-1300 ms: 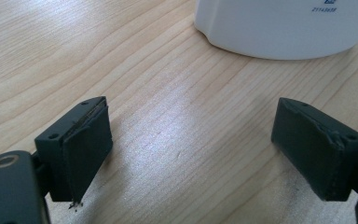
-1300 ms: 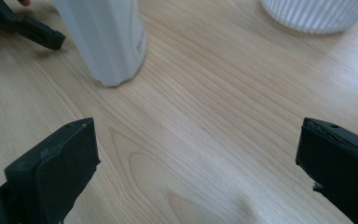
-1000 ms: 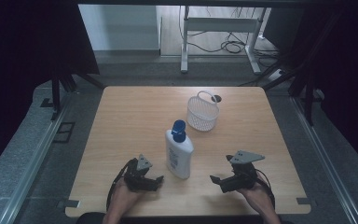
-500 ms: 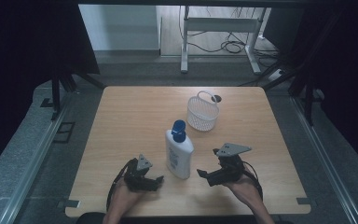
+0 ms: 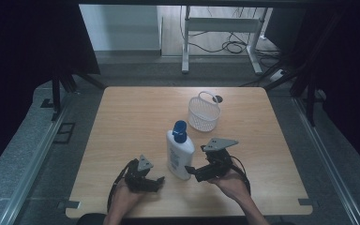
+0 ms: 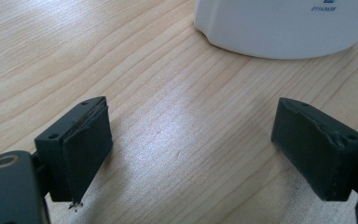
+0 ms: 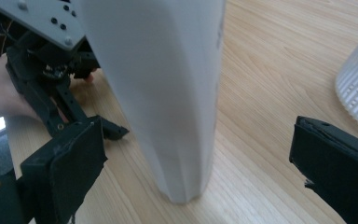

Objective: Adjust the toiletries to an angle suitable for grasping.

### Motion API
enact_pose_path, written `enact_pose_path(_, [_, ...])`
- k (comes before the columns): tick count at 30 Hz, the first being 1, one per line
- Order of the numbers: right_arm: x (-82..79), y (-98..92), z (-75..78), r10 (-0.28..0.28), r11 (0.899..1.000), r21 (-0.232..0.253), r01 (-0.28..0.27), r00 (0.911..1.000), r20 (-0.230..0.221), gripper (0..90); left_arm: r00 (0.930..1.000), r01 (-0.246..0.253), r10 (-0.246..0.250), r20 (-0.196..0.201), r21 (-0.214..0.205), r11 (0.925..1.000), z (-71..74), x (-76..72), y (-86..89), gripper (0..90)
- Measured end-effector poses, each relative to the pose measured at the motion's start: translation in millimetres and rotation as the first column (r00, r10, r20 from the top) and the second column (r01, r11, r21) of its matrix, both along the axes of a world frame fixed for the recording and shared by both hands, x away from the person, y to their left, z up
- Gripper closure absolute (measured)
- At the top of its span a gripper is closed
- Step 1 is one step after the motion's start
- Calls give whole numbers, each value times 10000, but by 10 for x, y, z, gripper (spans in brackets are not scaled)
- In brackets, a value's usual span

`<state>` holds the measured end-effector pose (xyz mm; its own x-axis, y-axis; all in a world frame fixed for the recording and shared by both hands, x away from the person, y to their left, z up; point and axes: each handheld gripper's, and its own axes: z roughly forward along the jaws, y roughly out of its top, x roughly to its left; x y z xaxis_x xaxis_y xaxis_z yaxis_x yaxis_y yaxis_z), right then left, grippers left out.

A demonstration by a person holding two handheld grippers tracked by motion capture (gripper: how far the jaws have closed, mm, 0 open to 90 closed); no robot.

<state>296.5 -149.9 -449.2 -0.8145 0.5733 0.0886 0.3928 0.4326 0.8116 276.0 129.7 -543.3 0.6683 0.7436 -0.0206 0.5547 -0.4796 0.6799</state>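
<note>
1. Standing upright near the table's [image 5: 122,117] front middle, the bottle [image 5: 179,152] sits between our two grippers.
2. Our right gripper [image 5: 191,171] has its jaws spread either side of the bottle's base; they have just been closing, and neither pad touches it.
3. Our left gripper [image 5: 159,180] rests on the wood, jaws wide apart, holding nothing.
4. The basket [image 5: 204,112] stands behind.

A light wooden table [image 5: 136,117] carries an upright white bottle [image 5: 179,152] and a white basket [image 5: 204,114].

Bottle [image 5: 180,151] stands near the table's [image 5: 122,122] front edge, between both tongs; basket [image 5: 204,114] sits behind it, toward the rear edge.
</note>
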Motion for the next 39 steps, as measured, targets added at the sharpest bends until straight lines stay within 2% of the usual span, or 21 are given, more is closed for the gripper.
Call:
enact_pose_path(4, [20, 67, 7, 44, 10000, 32, -43, 10000, -42, 49, 10000, -28, 28, 8, -32, 10000, -2, 0, -2, 116])
enact_pose_path(21, [110, 392, 120, 31, 10000, 46, -33, 9992, 394, 142, 10000, -54, 54, 17, -48, 10000, -3, -1, -5, 115])
enact_pose_path(29, [144, 502, 132, -18, 9998, -185, 28, 9985, 550, 238, 10000, -89, 89, 17, -92, 9999, -4, -2, -8, 115])
enact_pose_path(30, [147, 524, 130, 44, 9995, -300, -25, 9980, 634, 291, 10000, -93, 93, 18, -79, 9999, -4, -2, -8, 115])
enact_pose_path(34, [140, 536, 140, -98, 9985, -535, 141, 9967, 806, 359, 9999, -101, 102, 17, -82, 9999, -4, -2, -9, 115])
enact_pose_path(39, [132, 537, 147, -142, 9981, -592, 191, 9965, 820, 365, 9999, -106, 106, 21, -85, 9999, -4, -2, -9, 115])
